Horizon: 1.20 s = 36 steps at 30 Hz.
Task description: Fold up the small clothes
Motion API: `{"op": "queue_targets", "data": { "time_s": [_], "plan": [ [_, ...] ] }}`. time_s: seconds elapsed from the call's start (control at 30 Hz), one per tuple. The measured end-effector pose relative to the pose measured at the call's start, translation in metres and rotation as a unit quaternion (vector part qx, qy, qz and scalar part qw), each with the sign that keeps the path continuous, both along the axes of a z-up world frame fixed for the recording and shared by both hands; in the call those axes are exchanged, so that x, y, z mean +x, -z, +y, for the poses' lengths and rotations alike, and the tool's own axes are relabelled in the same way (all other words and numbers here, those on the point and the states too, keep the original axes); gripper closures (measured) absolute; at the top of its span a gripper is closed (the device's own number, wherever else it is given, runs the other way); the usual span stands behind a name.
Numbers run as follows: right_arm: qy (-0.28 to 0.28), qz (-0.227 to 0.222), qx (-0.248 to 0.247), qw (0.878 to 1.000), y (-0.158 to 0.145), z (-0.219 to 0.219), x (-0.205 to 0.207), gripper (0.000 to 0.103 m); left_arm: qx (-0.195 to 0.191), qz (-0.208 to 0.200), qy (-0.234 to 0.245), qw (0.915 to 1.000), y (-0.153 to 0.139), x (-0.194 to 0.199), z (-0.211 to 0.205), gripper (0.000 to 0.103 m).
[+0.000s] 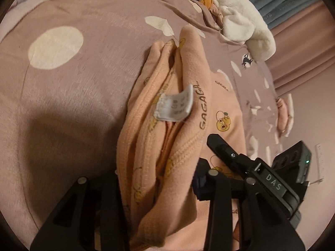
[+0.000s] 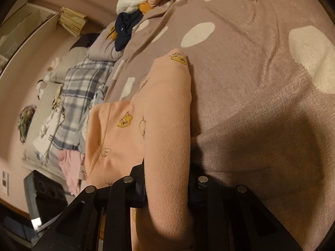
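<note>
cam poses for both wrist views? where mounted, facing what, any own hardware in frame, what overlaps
Left wrist: on the left gripper, looking along its fingers at the bunched peach garment with its white care tag; the right gripper shows too.
Right wrist: on the right gripper, facing a garment fold on the dotted bedspread; only its own fingers show.
Shared: the garment, bedspread, and white plush pile.

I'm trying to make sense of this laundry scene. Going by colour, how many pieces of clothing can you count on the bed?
Peach: 1, the duck-print garment, held by both grippers
White fluffy: 1
Navy: 1
Orange-yellow: 1
Pink: 1
Total: 5 that I can tell apart
</note>
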State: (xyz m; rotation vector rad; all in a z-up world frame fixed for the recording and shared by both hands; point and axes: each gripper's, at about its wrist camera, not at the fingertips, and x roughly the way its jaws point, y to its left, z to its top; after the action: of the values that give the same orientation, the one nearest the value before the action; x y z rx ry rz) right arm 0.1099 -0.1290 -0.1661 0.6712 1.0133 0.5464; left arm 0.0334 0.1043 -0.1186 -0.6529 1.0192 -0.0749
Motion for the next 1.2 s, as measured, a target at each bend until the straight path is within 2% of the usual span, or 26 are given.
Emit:
{"op": "queue_targets", "data": {
  "time_s": [0.1,0.27,0.37,0.57,0.67,0.8,1.0,1.2],
  "plan": [
    [-0.002,-0.002,-0.008,1.0,-0.001,0.0,0.001,0.079,0.003,0.004,-0.004,1.0,0.001,0.006,0.0,0.066],
    [-0.004,-0.021,-0.042,0.999,-0.011,0.005,-0.004,0.079,0.005,-0.017,-0.003,0.9998,-0.001,0.001,0.0,0.069],
    [-0.005,-0.028,-0.042,0.999,-0.015,0.004,-0.006,0.079,0.005,-0.02,-0.002,0.9998,-0.006,0.0,-0.002,0.071],
    [-0.019,-0.064,-0.081,0.995,-0.041,0.016,-0.012,0.079,0.069,-0.036,0.011,0.9969,-0.025,-0.006,-0.017,0.075],
    [-0.019,-0.081,-0.08,0.993,-0.057,0.015,-0.017,0.079,0.069,-0.054,0.013,0.9961,-0.038,-0.011,-0.018,0.075],
    [-0.022,-0.103,-0.08,0.991,-0.075,0.007,-0.022,0.079,0.045,-0.079,0.013,0.9958,-0.053,-0.017,-0.016,0.075],
    [-0.02,-0.124,-0.076,0.989,-0.095,0.004,-0.03,0.079,0.074,-0.105,0.018,0.9915,-0.078,-0.025,-0.028,0.075],
    [-0.019,-0.13,-0.071,0.989,-0.105,0.0,-0.035,0.079,0.08,-0.113,0.021,0.9901,-0.091,-0.033,-0.032,0.075]
  ]
}}
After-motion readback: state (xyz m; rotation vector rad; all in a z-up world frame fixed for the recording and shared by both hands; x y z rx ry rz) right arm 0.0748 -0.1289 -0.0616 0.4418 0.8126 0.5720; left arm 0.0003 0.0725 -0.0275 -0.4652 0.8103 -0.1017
